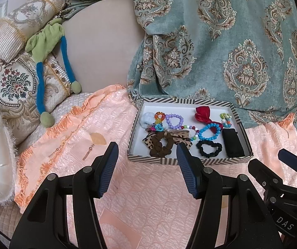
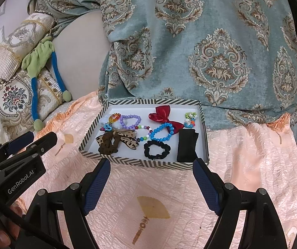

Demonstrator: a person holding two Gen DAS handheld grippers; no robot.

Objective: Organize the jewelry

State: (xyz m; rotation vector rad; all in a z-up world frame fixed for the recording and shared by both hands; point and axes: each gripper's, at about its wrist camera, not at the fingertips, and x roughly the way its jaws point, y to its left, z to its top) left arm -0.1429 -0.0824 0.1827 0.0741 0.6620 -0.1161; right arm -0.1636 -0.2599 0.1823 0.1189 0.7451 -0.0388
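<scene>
A shallow striped box (image 1: 165, 161) (image 2: 148, 164) lies on the peach bedspread. Inside lie a brown leopard-bow scrunchie (image 1: 161, 143) (image 2: 111, 143), a black scrunchie (image 1: 208, 149) (image 2: 157, 149), a blue bead bracelet (image 1: 209, 132) (image 2: 162, 133), a purple bead bracelet (image 1: 175, 121) (image 2: 130, 121), a red bow (image 1: 204, 115) (image 2: 162, 112), a black folded band (image 1: 232, 145) (image 2: 187, 147) and small coloured bead pieces (image 1: 225, 120) (image 2: 190, 120). My left gripper (image 1: 146, 152) hovers open just short of the box's near left edge, with nothing between its fingers. Open too and holding nothing, my right gripper (image 2: 151, 166) hangs before the box's near edge.
Patterned cushions (image 1: 15, 78) and a green-and-blue plush toy (image 1: 46, 47) lie at the left. A teal damask cloth (image 1: 221, 51) (image 2: 200, 51) drapes behind the box. The peach bedspread (image 2: 158, 197) stretches in front. A hand (image 2: 1, 234) grips the left tool.
</scene>
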